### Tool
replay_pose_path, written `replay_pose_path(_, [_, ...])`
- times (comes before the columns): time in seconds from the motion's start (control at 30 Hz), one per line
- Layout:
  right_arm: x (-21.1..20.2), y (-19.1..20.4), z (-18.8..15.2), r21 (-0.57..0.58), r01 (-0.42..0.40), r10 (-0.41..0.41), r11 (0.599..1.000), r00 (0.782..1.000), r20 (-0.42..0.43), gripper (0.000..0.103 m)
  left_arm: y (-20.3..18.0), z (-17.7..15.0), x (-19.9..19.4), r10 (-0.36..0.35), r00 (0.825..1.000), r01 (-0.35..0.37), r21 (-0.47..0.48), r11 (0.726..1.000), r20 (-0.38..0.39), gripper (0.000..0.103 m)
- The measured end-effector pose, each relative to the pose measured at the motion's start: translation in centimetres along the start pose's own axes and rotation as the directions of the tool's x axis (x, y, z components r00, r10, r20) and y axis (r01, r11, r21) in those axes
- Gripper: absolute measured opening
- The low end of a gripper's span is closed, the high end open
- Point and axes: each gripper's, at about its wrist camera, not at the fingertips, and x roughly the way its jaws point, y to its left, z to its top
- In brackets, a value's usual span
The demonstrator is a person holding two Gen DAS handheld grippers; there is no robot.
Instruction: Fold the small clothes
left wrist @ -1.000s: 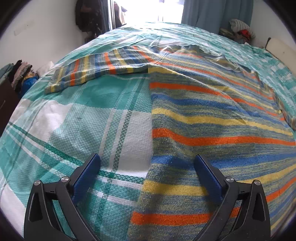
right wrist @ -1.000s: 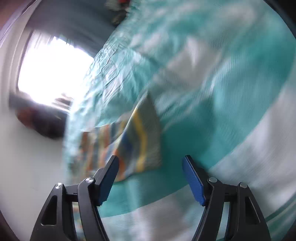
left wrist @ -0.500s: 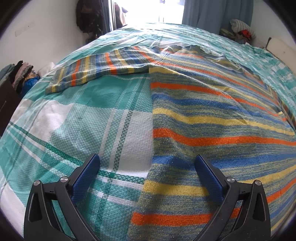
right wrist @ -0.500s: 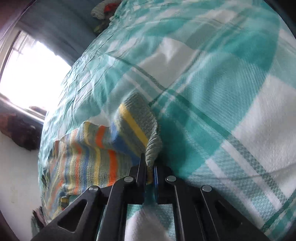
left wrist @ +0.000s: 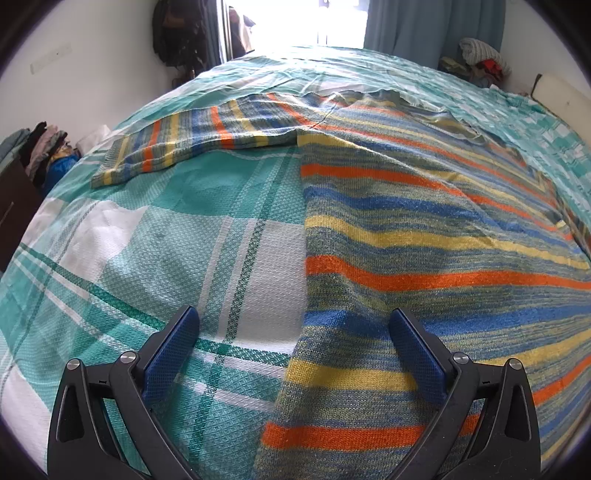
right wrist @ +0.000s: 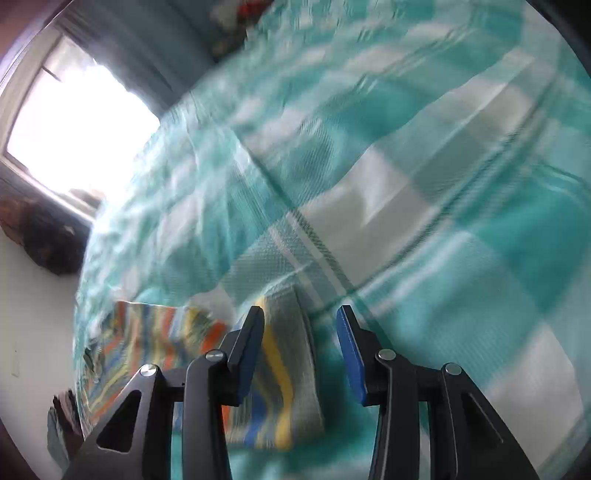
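Note:
A striped knit sweater (left wrist: 406, 229) in orange, blue and yellow lies flat on the teal plaid bed cover (left wrist: 166, 221), one sleeve (left wrist: 192, 144) stretched out to the left. My left gripper (left wrist: 293, 321) hovers open over the sweater's left side edge, holding nothing. In the blurred right wrist view, the other sleeve's grey cuff (right wrist: 288, 369) lies between the fingers of my right gripper (right wrist: 301, 317). Its jaws are opening and the pads stand clear of the cuff. The rest of that sleeve (right wrist: 147, 332) trails off to the left.
Piles of clothes sit by the wall at the left (left wrist: 37, 147) and in the far right corner (left wrist: 480, 59). A dark bag (left wrist: 177, 33) hangs beside the bright window (right wrist: 74, 129). The plaid cover (right wrist: 443, 221) spreads to the right of the cuff.
Half a second ago my right gripper was shut on the cuff; now its jaws are parted and it has shifted with the sleeve. The left gripper has not moved.

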Motion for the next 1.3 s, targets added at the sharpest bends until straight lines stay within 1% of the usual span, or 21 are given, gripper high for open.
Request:
replay_pose_path(0.03, [0.5, -0.5, 0.3, 0.0, -0.007, 0.007, 1.0, 1.0, -0.019, 0.041, 0.0, 0.0, 0.0, 0.003, 1.0, -0.003, 0.001, 1.0, -0.001, 0.102])
replay_pose_path(0.1, [1.7, -0.4, -0.1, -0.023, -0.016, 0.014, 1.0, 0.998, -0.056, 0.01, -0.1, 0.1, 0.1, 0.007, 1.0, -0.007, 0.003, 1.0, -0.002, 0.102])
replay_pose_path(0.17, [1.7, 0.6, -0.5, -0.103, 0.039, -0.043, 0.994, 0.999, -0.032, 0.006, -0.1, 0.1, 0.1, 0.009, 1.0, -0.009, 0.005, 1.0, -0.002, 0.102])
replay_pose_path(0.27, [-0.6, -0.2, -1.1, -0.111, 0.196, -0.182, 0.974, 0.976, 0.121, 0.006, -0.1, 0.1, 0.2, 0.008, 1.0, -0.008, 0.004, 1.0, 0.002, 0.102])
replay_pose_path(0.33, [0.3, -1.0, -1.3, -0.097, 0.154, -0.148, 0.983, 0.987, 0.058, 0.01, -0.1, 0.1, 0.2, 0.009, 1.0, -0.009, 0.004, 1.0, 0.002, 0.102])
replay_pose_path(0.4, [0.6, -0.8, -1.6, -0.101, 0.131, -0.126, 0.986, 0.991, 0.055, 0.025, -0.1, 0.2, 0.3, 0.007, 1.0, -0.007, 0.003, 1.0, 0.001, 0.102])
replay_pose_path(0.43, [0.3, -0.8, -1.6, -0.091, 0.107, -0.103, 0.99, 0.993, 0.052, 0.044, -0.1, 0.1, 0.2, 0.007, 1.0, -0.007, 0.003, 1.0, 0.002, 0.102])
replay_pose_path(0.47, [-0.2, -1.0, -1.6, -0.067, 0.079, -0.076, 0.995, 0.996, 0.056, 0.056, -0.2, 0.1, 0.3, 0.006, 1.0, -0.006, 0.002, 1.0, 0.002, 0.102])
replay_pose_path(0.63, [-4.7, -1.7, -2.9, 0.014, -0.015, 0.013, 1.0, 0.993, 0.118, 0.056, -0.2, 0.1, 0.2, 0.007, 1.0, -0.007, 0.002, 1.0, 0.002, 0.102])
replay_pose_path(0.7, [-6.3, -1.6, -4.4, 0.033, -0.097, 0.093, 0.995, 0.989, 0.112, 0.056, -0.2, 0.1, 0.3, 0.008, 1.0, -0.008, 0.003, 1.0, 0.002, 0.102])
replay_pose_path(0.77, [-6.5, -0.7, -6.7, 0.029, -0.262, 0.261, 0.965, 0.964, 0.043, 0.056, -0.2, 0.1, 0.3, 0.009, 1.0, -0.009, 0.003, 1.0, 0.001, 0.102])
replay_pose_path(0.83, [-5.5, 0.8, -8.7, -0.006, -0.354, 0.353, 0.935, 0.934, -0.053, 0.056, -0.2, 0.2, 0.3, 0.01, 1.0, -0.01, 0.004, 1.0, -0.001, 0.102])
replay_pose_path(0.9, [-3.6, 2.0, -10.6, -0.06, -0.329, 0.32, 0.942, 0.939, -0.125, 0.055, -0.2, 0.4, 0.4, 0.005, 1.0, -0.005, 0.002, 1.0, -0.011, 0.102])
replay_pose_path(0.97, [-2.1, 1.6, -11.8, -0.091, -0.23, 0.218, 0.969, 0.967, -0.13, 0.025, 0.1, 0.8, 0.1, -0.006, 0.999, 0.005, -0.003, 1.0, -0.042, 0.102])
replay_pose_path(1.0, [-2.1, 0.8, -11.9, -0.069, -0.213, 0.204, 0.975, 0.973, -0.111, 0.022, 0.4, 1.2, -0.3, -0.011, 0.997, 0.011, -0.009, 1.0, -0.07, 0.101])
replay_pose_path(1.03, [-2.7, -0.2, -11.8, -0.022, -0.193, 0.19, 0.981, 0.978, -0.084, 0.024, 0.9, 1.5, -0.9, -0.02, 0.996, 0.018, -0.021, 1.0, -0.091, 0.101])
replay_pose_path(1.1, [-4.4, -1.3, -11.8, 0.056, -0.196, 0.198, 0.979, 0.979, -0.035, 0.039, 2.5, 1.7, -3.0, -0.058, 0.997, 0.054, -0.071, 0.996, -0.054, 0.101])
replay_pose_path(1.13, [-5.1, -1.6, -11.8, 0.093, -0.236, 0.239, 0.967, 0.971, -0.021, 0.056, 3.4, 1.7, -3.9, -0.057, 0.998, 0.055, -0.099, 0.994, -0.018, 0.101])
replay_pose_path(1.17, [-5.3, -1.6, -11.7, 0.131, -0.29, 0.294, 0.948, 0.956, -0.014, 0.065, 4.6, 1.8, -4.7, -0.031, 0.999, 0.033, -0.13, 0.991, 0.017, 0.101])
replay_pose_path(1.23, [-4.6, -1.3, -11.4, 0.228, -0.399, 0.413, 0.888, 0.91, -0.016, 0.065, 6.2, 2.0, -5.0, 0.022, 0.999, -0.015, -0.162, 0.987, 0.039, 0.101])
replay_pose_path(1.3, [-2.5, -0.8, -11.3, 0.337, -0.447, 0.485, 0.828, 0.874, -0.032, 0.065, 8.0, 2.2, -4.7, 0.094, 0.994, -0.081, -0.204, 0.976, 0.052, 0.101])
